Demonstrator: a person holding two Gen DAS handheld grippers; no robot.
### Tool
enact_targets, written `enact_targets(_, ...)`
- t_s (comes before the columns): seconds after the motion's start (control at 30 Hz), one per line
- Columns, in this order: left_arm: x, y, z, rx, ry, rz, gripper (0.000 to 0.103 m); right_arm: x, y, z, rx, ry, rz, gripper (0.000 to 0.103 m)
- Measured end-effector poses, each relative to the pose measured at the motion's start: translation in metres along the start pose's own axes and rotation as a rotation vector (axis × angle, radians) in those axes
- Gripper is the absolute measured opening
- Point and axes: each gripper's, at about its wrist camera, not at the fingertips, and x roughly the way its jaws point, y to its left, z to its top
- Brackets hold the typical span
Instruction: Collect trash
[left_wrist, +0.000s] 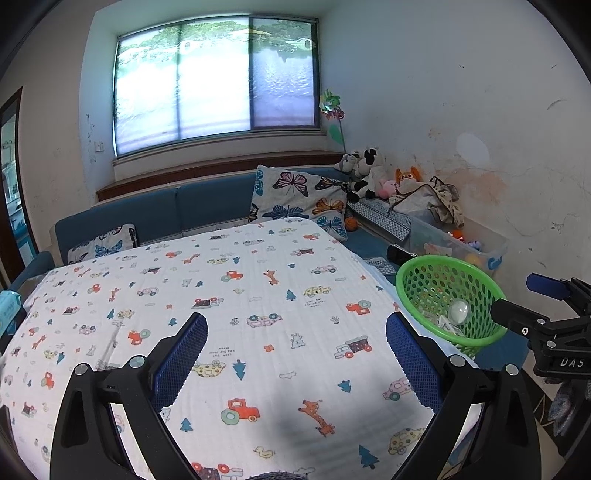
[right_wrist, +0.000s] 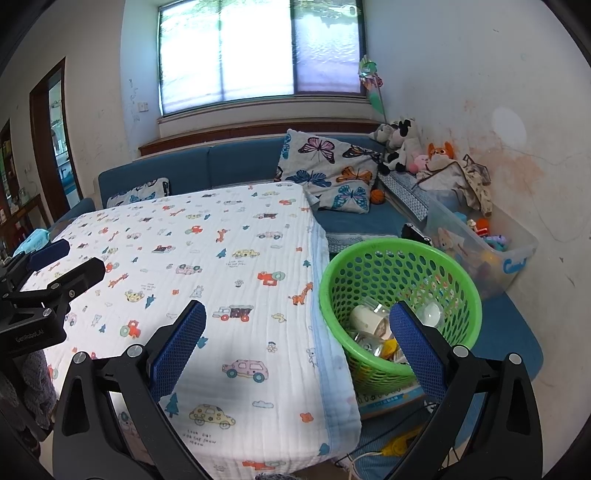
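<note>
I hold my left tongs (left_wrist: 295, 325) above the table, and their two blue padded fingers (left_wrist: 183, 354) stand wide apart with nothing between them. Under them lies a white cloth (left_wrist: 258, 295) printed with small cars, tractors, giraffes and trees; it covers the whole table top, and the part in view is bare of trash.

My right tongs (right_wrist: 297, 317) are also wide and they hold nothing. They hang over the right edge of the cloth, so that the right finger stands in front of the green basket (right_wrist: 373, 258). In the left wrist view I see these right tongs at the far right, just beside the basket rim.

The green basket stands just beside the right edge of the table, lower than the table top. The trash is inside it: a white cup (right_wrist: 364, 317) that lies on its side, a round white lid (right_wrist: 430, 314), something yellow (right_wrist: 388, 347) and some clear pieces that I cannot name. Under the basket there is a flat printed box (right_wrist: 388, 400).

Behind the table is a blue sofa (right_wrist: 240, 166) with butterfly pillows (right_wrist: 328, 170). At its right end sit plush toys (right_wrist: 400, 144), and near them stands a clear box of toys (right_wrist: 517, 254) against the wall.
</note>
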Motion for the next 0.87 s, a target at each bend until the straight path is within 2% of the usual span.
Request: enact_targets(0.87,0.0015,0.002,-0.0021,-0.015,0.01,0.014,0.094,-0.0006,0.0025,0.002,0.001,-0.003,0.004,0.099)
